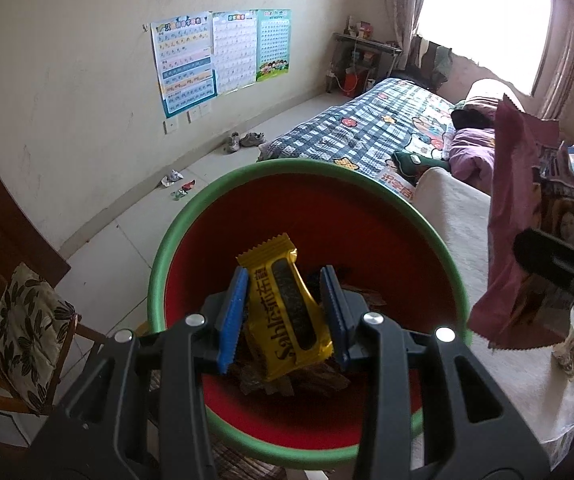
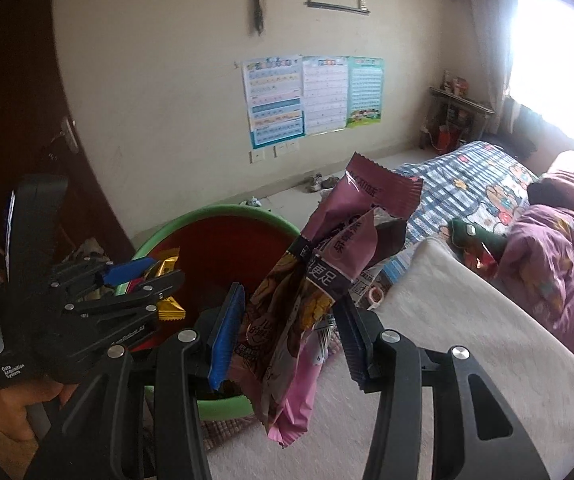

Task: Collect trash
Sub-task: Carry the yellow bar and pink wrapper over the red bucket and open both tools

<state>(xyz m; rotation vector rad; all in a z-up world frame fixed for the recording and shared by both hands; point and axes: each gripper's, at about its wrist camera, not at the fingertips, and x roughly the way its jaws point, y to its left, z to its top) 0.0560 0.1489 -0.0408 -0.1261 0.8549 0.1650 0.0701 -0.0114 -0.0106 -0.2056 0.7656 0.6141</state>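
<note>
Over the bin: the left tongs (image 1: 283, 314) hang above the red bin (image 1: 367, 204) with the green rim, the yellow wrapper (image 1: 283, 312) pinched between narrowly parted pads.
At 3 o'clock in the left wrist view: the right tongs (image 2: 287, 332), part-way closed, grip the pink snack bag (image 2: 319, 280) by its middle, beside the bin's rim and not yet over it.
Yellow wrapper, handling: judged very light, crinkly, slick film; a mid-body pinch looks secure, and it should drop freely once let go.
Pink snack bag, handling: judged light, limp and crumpled; it sags below the pads, so its loose tail may catch the rim.
Bin contents: more wrappers lie at the bottom.
Left to collect: scraps (image 1: 179, 186) on the floor at 10 o'clock of the bin, near the wall.
Surface: a pale blanket (image 2: 467, 340) at 3 o'clock of the bin.
Room: bed (image 1: 367, 128) with checked quilt at 1 o'clock, posters (image 1: 219, 52) at 11, bright window (image 1: 483, 20) beyond.
</note>
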